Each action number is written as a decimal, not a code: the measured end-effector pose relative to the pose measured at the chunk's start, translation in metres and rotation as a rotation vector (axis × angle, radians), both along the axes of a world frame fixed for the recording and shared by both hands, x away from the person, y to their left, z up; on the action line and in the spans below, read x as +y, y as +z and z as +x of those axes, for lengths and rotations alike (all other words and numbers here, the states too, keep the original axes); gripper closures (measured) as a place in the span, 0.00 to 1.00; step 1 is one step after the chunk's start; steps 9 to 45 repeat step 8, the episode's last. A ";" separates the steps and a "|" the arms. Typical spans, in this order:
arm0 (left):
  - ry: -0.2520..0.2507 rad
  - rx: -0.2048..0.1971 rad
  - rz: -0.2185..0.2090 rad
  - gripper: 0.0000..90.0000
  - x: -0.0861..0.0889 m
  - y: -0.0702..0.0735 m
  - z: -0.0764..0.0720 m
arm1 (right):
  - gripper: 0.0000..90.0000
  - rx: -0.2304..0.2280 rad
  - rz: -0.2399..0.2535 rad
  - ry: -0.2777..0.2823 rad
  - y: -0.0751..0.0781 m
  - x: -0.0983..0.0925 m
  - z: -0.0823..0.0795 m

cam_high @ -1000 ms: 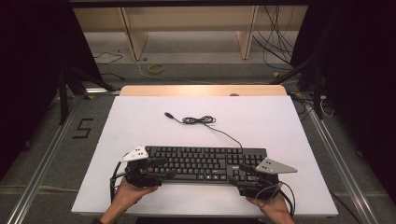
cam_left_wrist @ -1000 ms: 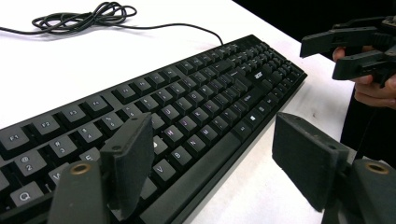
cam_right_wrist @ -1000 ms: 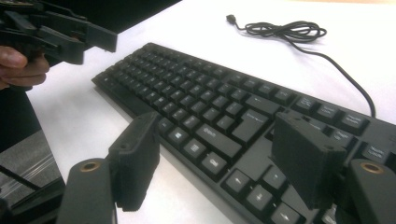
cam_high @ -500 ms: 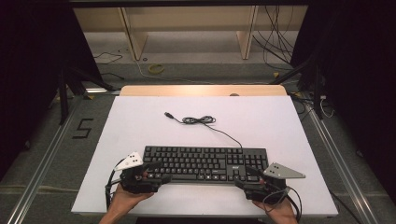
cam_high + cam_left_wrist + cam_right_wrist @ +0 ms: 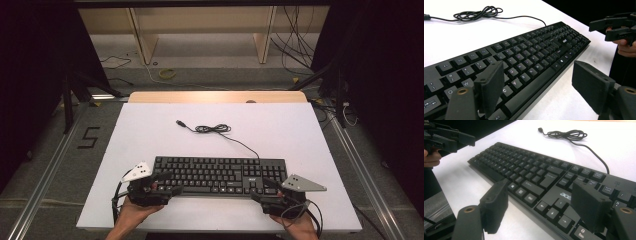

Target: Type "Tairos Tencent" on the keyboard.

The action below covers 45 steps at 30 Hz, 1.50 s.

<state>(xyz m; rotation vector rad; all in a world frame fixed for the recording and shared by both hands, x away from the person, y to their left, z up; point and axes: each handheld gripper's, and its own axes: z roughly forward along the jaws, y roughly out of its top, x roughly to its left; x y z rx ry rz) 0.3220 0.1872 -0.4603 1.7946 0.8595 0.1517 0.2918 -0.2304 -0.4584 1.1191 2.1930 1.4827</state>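
Observation:
A black keyboard point(image 5: 220, 175) lies flat on the white table point(image 5: 150, 135), near its front. Its cable runs back to a loose coil point(image 5: 212, 129) and a USB plug point(image 5: 179, 122). My left gripper point(image 5: 170, 183) is open at the keyboard's left front corner. In the left gripper view, the left gripper point(image 5: 540, 82) has one jaw over the keys point(image 5: 524, 57) and the other off the front edge. My right gripper point(image 5: 260, 189) is open at the right front corner. The right gripper view shows the right gripper point(image 5: 542, 205) straddling the arrow keys point(image 5: 552, 211). Neither holds anything.
The table's front edge point(image 5: 220, 230) runs just behind both hands. A wooden strip point(image 5: 217, 97) borders the far side. Beyond it stand shelf legs point(image 5: 140, 37) and loose floor cables point(image 5: 300, 45). Metal rails point(image 5: 45, 185) flank the table.
Both grippers have drawn back a little toward the table's near edge and outward. The keyboard and cable stay where they were.

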 end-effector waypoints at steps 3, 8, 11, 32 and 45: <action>0.001 0.000 0.001 0.28 0.000 0.000 0.000 | 0.35 0.001 0.002 0.000 0.000 0.000 0.000; 0.005 0.003 -0.002 0.28 0.001 -0.001 0.001 | 0.35 0.002 -0.001 0.003 -0.001 0.001 0.000; 0.005 0.003 -0.002 0.28 0.001 -0.001 0.001 | 0.35 0.002 -0.001 0.003 -0.001 0.001 0.000; 0.005 0.003 -0.002 0.28 0.001 -0.001 0.001 | 0.35 0.002 -0.001 0.003 -0.001 0.001 0.000; 0.005 0.003 -0.002 0.28 0.001 -0.001 0.001 | 0.35 0.002 -0.001 0.003 -0.001 0.001 0.000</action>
